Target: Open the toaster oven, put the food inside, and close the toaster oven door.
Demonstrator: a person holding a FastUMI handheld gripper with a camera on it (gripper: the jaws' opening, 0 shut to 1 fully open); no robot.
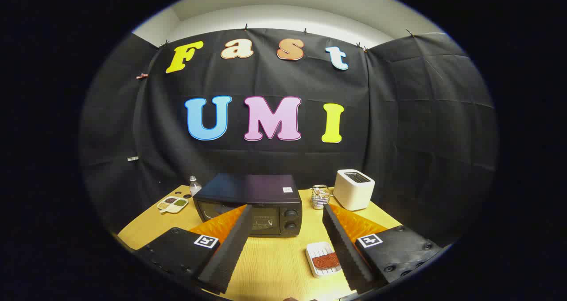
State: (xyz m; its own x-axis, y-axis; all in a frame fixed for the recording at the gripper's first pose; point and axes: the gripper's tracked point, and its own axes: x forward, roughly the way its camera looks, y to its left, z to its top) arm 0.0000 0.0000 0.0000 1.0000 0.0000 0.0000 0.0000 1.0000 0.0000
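Observation:
A black toaster oven [250,203] stands on the wooden table [274,265] with its glass door shut and two knobs on its right side. It sits beyond my fingers, slightly toward the left one. A small white tray with reddish-brown food [323,259] lies on the table close to the inner side of my right finger. My gripper [287,210] is open, held above the table, with nothing between its fingers.
A white pop-up toaster [353,189] stands at the back right, with a small wire basket [320,196] beside it. To the oven's left sit a white divided dish of spices [172,204] and a small bottle [194,185]. Black cloth walls enclose the table.

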